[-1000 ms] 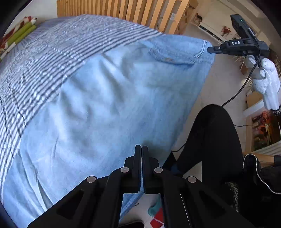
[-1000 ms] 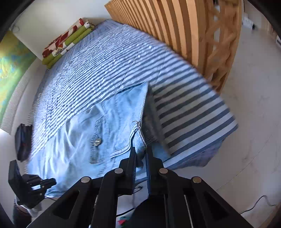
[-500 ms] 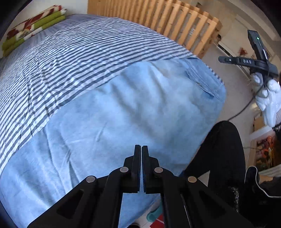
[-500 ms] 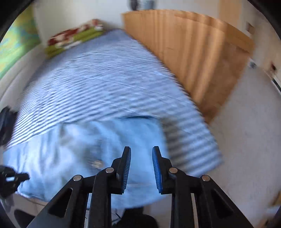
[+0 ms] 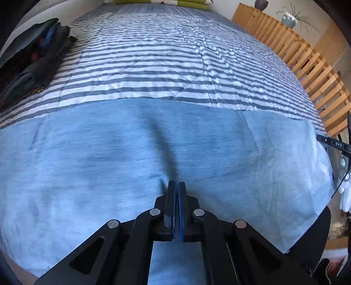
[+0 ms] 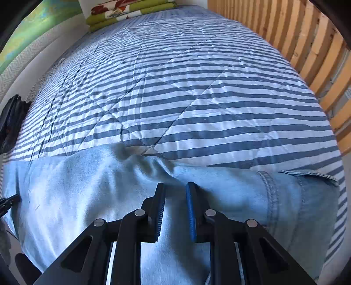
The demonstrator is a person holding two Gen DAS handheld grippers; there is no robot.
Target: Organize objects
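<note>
My left gripper (image 5: 176, 186) was closed empty; my right gripper (image 6: 174, 193) stood parted just over the jeans (image 6: 87, 186), which ran left-right across the lower frame.

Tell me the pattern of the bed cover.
Blue and white stripes on the bed cover; clearest in the right wrist view.

A bed (image 6: 197, 92) under a blue-and-white striped quilt filled the room. A slatted wooden frame (image 6: 316, 54) ran along its right edge. Folded green bedding (image 6: 127, 13) lay at its far end against a white wall (image 6: 54, 52). Daylight lit it.
</note>
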